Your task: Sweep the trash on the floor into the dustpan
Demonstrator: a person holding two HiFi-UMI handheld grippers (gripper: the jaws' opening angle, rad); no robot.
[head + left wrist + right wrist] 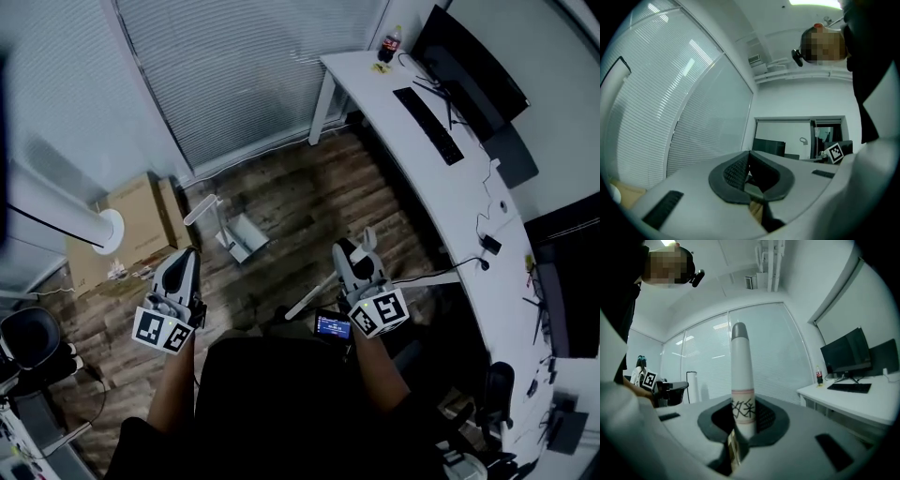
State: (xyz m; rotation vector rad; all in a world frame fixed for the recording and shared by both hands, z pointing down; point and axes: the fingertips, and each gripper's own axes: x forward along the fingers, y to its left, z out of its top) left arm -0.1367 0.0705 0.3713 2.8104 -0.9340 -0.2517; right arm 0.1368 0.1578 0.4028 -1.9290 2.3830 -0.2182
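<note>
Head view: wood-plank floor [309, 187], blinds [244, 66] behind, white desk [441, 216] at right. Dustpan [242, 234] on floor ahead, between left gripper [190, 253] and right gripper [354, 251], touching neither.

Left gripper view: left gripper [749, 154] jaws fully together, nothing between.

Right gripper view: right gripper [743, 404] jaws clamped on white broom handle [739, 362], grey-capped end upright above jaws.
</note>
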